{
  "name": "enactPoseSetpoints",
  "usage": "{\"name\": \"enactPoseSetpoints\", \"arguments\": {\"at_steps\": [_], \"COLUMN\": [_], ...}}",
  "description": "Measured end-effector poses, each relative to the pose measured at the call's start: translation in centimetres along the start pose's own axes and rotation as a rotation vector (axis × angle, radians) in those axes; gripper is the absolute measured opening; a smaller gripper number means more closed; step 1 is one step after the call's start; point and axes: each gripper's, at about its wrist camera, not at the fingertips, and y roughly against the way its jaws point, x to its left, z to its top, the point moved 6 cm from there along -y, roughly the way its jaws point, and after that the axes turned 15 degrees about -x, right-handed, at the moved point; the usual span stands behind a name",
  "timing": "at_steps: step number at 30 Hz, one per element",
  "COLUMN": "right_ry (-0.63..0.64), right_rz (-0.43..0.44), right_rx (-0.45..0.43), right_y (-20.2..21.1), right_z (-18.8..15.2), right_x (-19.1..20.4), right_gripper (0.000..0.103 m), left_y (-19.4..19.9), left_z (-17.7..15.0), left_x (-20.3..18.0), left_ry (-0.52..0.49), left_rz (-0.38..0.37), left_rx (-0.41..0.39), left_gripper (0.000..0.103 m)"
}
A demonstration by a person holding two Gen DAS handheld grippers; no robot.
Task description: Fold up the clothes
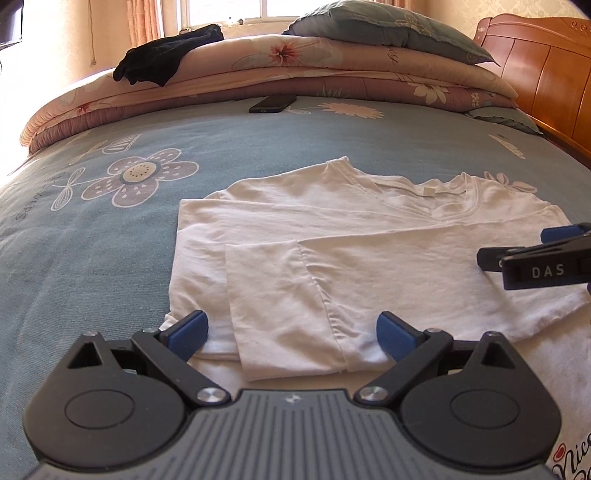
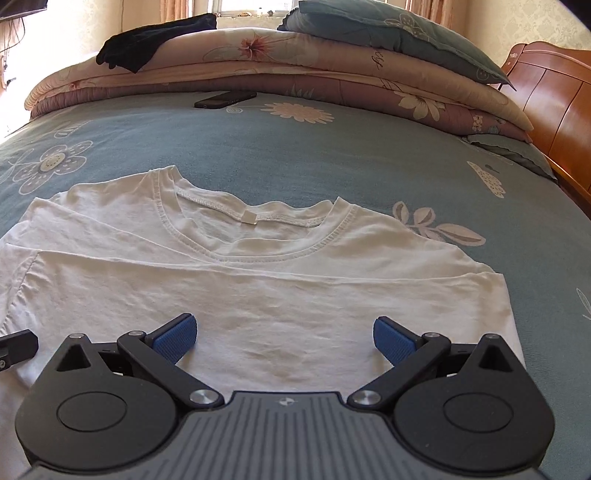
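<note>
A white T-shirt (image 1: 332, 251) lies flat on the blue flowered bedsheet (image 1: 110, 229), collar away from me, with both sides folded inward and a sleeve (image 1: 273, 306) laid across its left part. My left gripper (image 1: 291, 334) is open just above the shirt's near left edge, nothing between its blue pads. The right gripper (image 1: 517, 254) enters the left wrist view from the right, over the shirt. In the right wrist view the same T-shirt (image 2: 258, 280) fills the foreground and my right gripper (image 2: 284, 341) stands open over its near middle, holding nothing.
A stack of folded floral quilts (image 1: 295, 74) with a grey-green pillow (image 1: 388, 26) lies across the far side of the bed. A black garment (image 1: 162, 59) is draped on the quilts. A dark phone (image 1: 273, 103) rests on the sheet. A wooden headboard (image 1: 554, 74) is at right.
</note>
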Motion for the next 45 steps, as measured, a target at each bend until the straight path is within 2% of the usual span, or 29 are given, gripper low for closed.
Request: {"name": "enactPoseSetpoints", "arguments": {"at_steps": [4,7,11,12,15,17,22,26,31,34,36,37,39,41,45], "right_ry": [-0.094,-0.108,-0.102,-0.115,-0.142,-0.152,-0.158,-0.102,-0.17,-0.197,-0.209,-0.224,-0.233,-0.212,-0.132], "right_rz": [0.003,0.016,0.051,0.054,0.078,0.077,0.061,0.034,0.095,0.09,0.089,0.085,0.074,0.051,0.031], "right_rx": [-0.027,-0.037,0.043,0.038,-0.074,-0.118,-0.106,-0.071,-0.002,0.04,0.044,0.043,0.006,-0.048,-0.091], "right_y": [-1.8,-2.4,-2.5,-1.9,2.6,5.3,9.6,9.6,7.7,7.4,8.3,9.2,11.4,13.9,16.7], "right_z": [0.1,0.4,1.9,2.4,4.1,4.1,0.6,-1.6,-3.3,-4.3,-4.2,-4.0,-3.2,-2.3,-1.1], "right_x": [-0.4,-0.5,-0.9,-1.2,-3.1,-4.6,-7.9,-8.0,-7.1,-7.3,-7.6,-8.0,-8.9,-9.9,-10.6], "right_gripper": [0.103,0.103,0.103,0.103,0.103,0.103,0.103,0.103,0.103,0.103,0.103,0.103,0.103,0.103,0.103], "left_y": [-0.2,-0.3,0.0,0.3,1.0,1.2,1.2,1.2,0.7,-0.3,-0.3,0.3,1.3,2.2,2.8], "left_z": [0.0,0.1,0.5,0.8,1.6,1.7,1.7,1.8,1.4,0.5,0.5,0.9,1.9,2.8,2.8], "left_x": [0.1,0.3,0.8,1.1,2.5,3.5,5.2,4.0,1.8,1.4,1.2,1.4,2.5,4.5,8.6], "left_ry": [0.002,0.009,0.033,0.048,0.097,0.144,0.228,0.178,0.074,0.032,0.006,0.001,0.013,0.074,0.216], "left_rz": [-0.006,-0.004,-0.005,-0.002,0.016,0.031,0.055,0.029,-0.01,0.022,0.029,0.04,0.07,0.083,0.15], "left_rx": [-0.002,-0.009,-0.033,-0.047,-0.09,-0.099,-0.101,-0.113,-0.095,-0.034,-0.036,-0.062,-0.113,-0.153,-0.159], "left_gripper": [0.098,0.099,0.099,0.099,0.099,0.099,0.098,0.099,0.099,0.099,0.099,0.099,0.099,0.099,0.099]}}
